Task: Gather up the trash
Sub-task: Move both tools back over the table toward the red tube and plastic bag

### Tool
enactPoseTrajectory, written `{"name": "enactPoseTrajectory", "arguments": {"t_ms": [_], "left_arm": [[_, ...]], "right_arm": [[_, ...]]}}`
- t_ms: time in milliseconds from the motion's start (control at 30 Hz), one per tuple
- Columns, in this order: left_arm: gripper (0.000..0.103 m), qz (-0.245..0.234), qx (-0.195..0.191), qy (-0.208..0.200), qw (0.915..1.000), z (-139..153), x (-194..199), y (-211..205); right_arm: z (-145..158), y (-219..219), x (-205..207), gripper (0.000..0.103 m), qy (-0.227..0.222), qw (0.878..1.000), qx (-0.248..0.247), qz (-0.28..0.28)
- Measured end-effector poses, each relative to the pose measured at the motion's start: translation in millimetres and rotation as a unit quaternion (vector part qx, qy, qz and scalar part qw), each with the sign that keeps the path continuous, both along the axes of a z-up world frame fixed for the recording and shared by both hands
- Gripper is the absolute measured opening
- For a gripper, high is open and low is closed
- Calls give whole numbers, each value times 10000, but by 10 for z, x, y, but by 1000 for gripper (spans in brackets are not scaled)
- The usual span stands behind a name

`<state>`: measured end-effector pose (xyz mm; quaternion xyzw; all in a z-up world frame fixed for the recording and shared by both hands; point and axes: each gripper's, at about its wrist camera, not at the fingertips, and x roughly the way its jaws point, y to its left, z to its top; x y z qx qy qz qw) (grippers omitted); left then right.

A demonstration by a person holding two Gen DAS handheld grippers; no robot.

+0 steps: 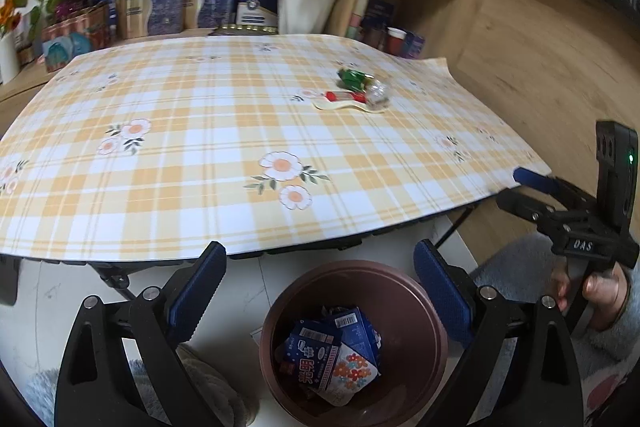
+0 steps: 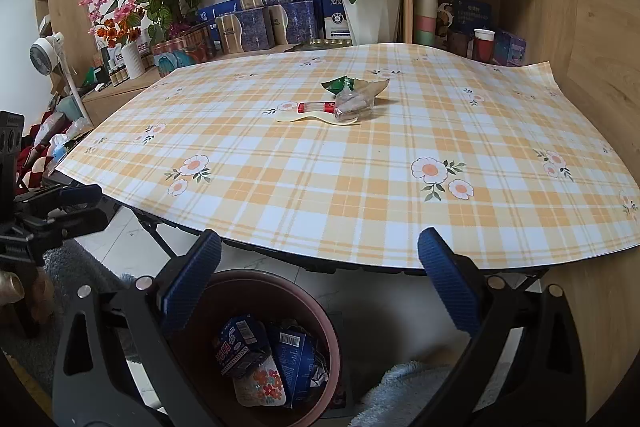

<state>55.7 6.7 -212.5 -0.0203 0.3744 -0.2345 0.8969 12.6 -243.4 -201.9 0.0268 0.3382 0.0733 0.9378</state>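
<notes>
The trash left is a small heap (image 2: 340, 99) on the checked worktop (image 2: 360, 187): a green wrapper (image 2: 340, 83), a crumpled clear wrapper (image 2: 352, 105), a red-capped tube (image 2: 316, 107) and a cream strip (image 2: 308, 118), touching one another. Tube and strip lie crosswise to my reach. The heap sits at about 11 o'clock from my right hand-held gripper (image 2: 320, 287) and 1 o'clock from my left hand-held gripper (image 1: 320, 287); I judge the right one nearer. Both are spread wide, holding nothing, above the brown bin (image 1: 400, 291) holding cartons (image 1: 332, 351).
</notes>
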Motion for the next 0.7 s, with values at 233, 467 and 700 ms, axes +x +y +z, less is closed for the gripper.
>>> {"name": "enactPoseTrajectory", "arguments": {"t_ms": [233,467,700], "left_arm": [[92,76,4,-63,10000,20,-24,26],[92,-91,59,-53,9999,82,11,-19],[92,-213,-133,72,9997,266,321,-77]], "right_arm": [[-18,-30,12,97,56,10000,29,-62],[43,-260,155,97,310,9982,443,-241],[284,-381,674,97,218,9995,248,8]]}}
